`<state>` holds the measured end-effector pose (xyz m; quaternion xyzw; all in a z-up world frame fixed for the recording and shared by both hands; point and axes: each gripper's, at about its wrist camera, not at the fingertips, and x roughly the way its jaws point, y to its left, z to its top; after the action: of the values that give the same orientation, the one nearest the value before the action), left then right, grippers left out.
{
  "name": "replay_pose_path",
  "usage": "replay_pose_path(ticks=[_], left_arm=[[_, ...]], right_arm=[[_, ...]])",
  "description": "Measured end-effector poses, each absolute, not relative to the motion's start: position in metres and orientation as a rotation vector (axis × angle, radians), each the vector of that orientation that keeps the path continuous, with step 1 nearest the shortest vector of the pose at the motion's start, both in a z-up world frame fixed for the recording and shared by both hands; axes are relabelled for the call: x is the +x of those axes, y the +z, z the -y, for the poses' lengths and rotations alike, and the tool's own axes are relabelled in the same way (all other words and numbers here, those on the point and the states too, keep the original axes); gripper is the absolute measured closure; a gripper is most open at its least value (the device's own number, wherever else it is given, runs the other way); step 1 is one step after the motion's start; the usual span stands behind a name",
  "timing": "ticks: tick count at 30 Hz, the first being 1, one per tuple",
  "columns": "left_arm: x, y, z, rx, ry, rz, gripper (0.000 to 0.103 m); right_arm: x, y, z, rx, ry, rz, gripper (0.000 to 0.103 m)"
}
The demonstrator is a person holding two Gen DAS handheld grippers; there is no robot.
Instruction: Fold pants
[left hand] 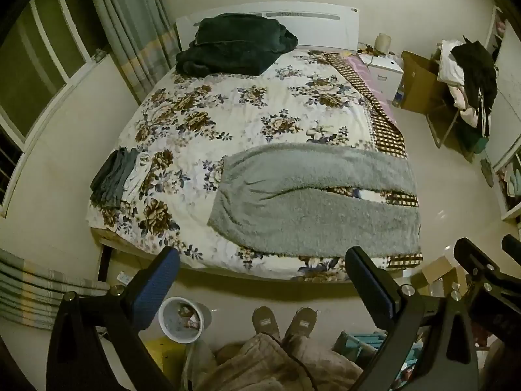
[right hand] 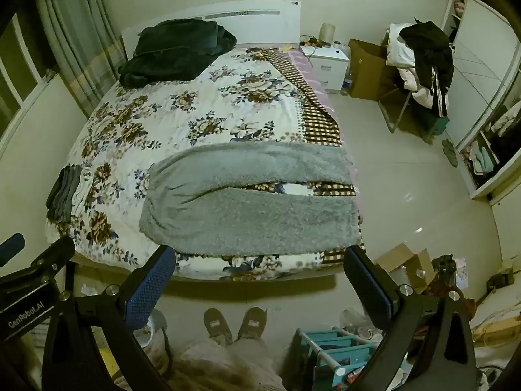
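Grey fleecy pants (left hand: 312,198) lie flat across the foot end of a floral bed (left hand: 228,114), waist to the left, the two legs reaching to the right edge with a gap between them. They also show in the right wrist view (right hand: 250,195). My left gripper (left hand: 262,267) is open and empty, held above the floor short of the bed's foot edge. My right gripper (right hand: 260,265) is open and empty, level with the same edge. The right gripper also shows in the left wrist view at the right (left hand: 485,260).
A dark green blanket (left hand: 234,45) lies at the headboard. Folded grey clothes (left hand: 117,179) sit at the bed's left edge. A white bin (left hand: 182,319) and my slippers (left hand: 283,321) are on the floor. A chair with clothes (right hand: 420,65), boxes and a nightstand (right hand: 329,58) stand right.
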<state>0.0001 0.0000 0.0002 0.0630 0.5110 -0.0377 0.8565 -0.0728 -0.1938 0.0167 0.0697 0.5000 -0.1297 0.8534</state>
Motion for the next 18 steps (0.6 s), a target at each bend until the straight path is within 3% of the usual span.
replay_pose_path(ticks=[18], left_arm=[[0.005, 0.005, 0.008, 0.153, -0.08, -1.061, 0.0]], right_arm=[[-0.064, 0.024, 0.189, 0.14, -0.269, -1.057, 0.0]])
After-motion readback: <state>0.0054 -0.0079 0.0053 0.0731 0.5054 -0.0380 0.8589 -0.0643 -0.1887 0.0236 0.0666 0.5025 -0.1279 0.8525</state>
